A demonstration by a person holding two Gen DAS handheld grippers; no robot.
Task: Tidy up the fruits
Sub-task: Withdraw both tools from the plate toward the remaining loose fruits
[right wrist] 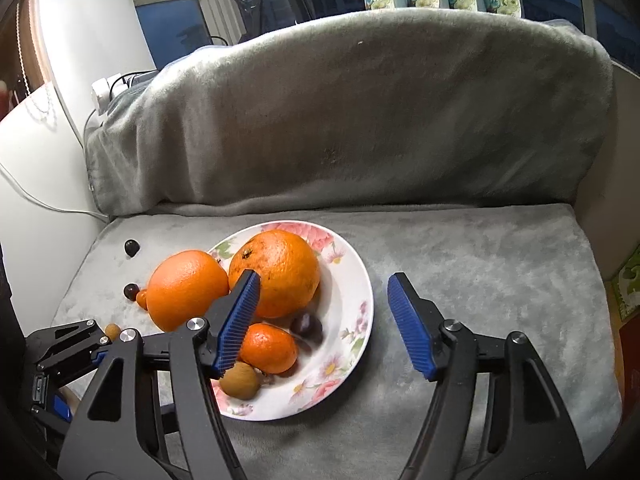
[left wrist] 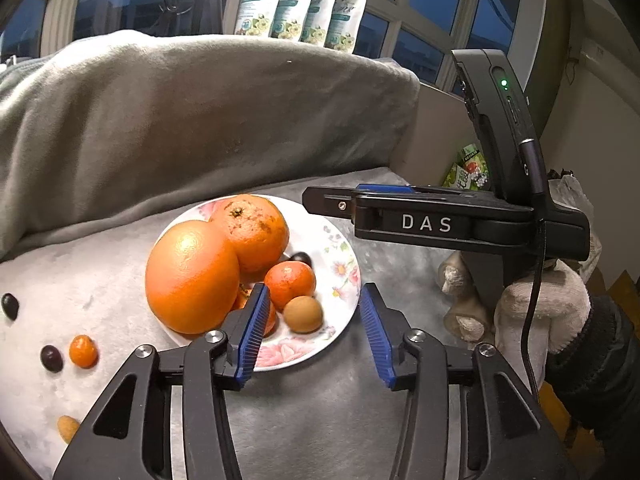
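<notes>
A floral white plate [left wrist: 340,264] [right wrist: 352,280] on the grey cushion holds two big oranges [left wrist: 192,276] [left wrist: 252,232], a mandarin [left wrist: 290,282] [right wrist: 268,348], a brown longan [left wrist: 303,314] [right wrist: 240,380] and a dark grape [left wrist: 301,257] [right wrist: 306,328]. My left gripper [left wrist: 314,324] is open and empty over the plate's near edge. My right gripper [right wrist: 324,316] is open and empty above the plate; in the left wrist view its body [left wrist: 440,220] hovers to the plate's right. Loose on the cushion lie a kumquat [left wrist: 83,351], two grapes [left wrist: 51,358] [left wrist: 10,306] and a longan [left wrist: 68,428].
A grey blanket covers the sofa back [left wrist: 200,120] [right wrist: 360,120] behind the plate. Packets [left wrist: 304,4] stand on the ledge above. A green box [left wrist: 468,170] sits at the right edge. A white wall and cable [right wrist: 36,200] lie at the left.
</notes>
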